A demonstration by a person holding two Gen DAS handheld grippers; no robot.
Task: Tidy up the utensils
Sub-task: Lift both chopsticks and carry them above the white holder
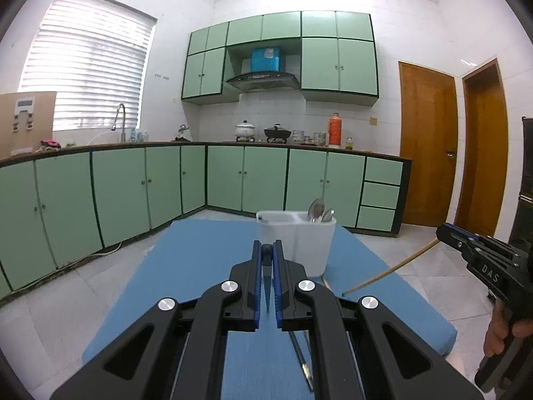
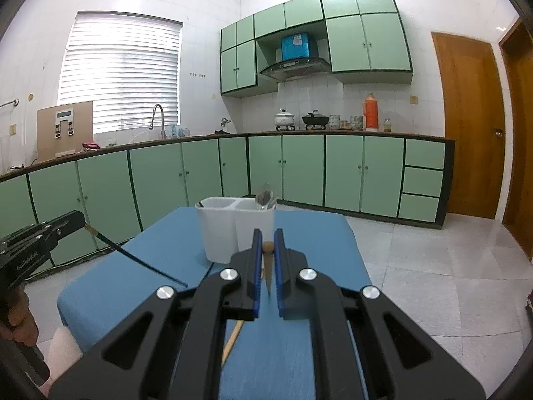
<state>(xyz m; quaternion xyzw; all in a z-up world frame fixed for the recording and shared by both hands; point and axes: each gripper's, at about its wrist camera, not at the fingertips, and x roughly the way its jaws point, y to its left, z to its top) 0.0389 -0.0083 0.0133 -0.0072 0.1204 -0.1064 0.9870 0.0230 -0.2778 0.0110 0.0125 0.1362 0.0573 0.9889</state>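
**Two chopsticks lifted, drop into holder pending**

Left gripper point(image 1: 266, 253): fingers clenched on a dark chopstick point(image 1: 267, 283), butt end showing between the tips, shaft trailing down and back under the body. Right gripper point(image 2: 267, 245): fingers clenched on a light wooden chopstick point(image 2: 267, 266), round end up between the tips, shaft angling down to the lower left. Both held clear above the blue worktop point(image 1: 200, 266).

Step judged as carry-to-holder. White two-compartment utensil holder point(image 2: 233, 230) straight ahead on the worktop; spoons point(image 2: 265, 196) upright in the right-hand compartment, a dark end peeping from the left-hand one. Next move likely: tip each stick upright, bring over the left compartment, release.

In the way: spoon bowls rising above the rim; centre divider; two long shafts liable to cross near one opening. Far behind: green cabinets point(image 1: 263, 176), orange flask point(image 1: 334, 130), pots; no obstruction.
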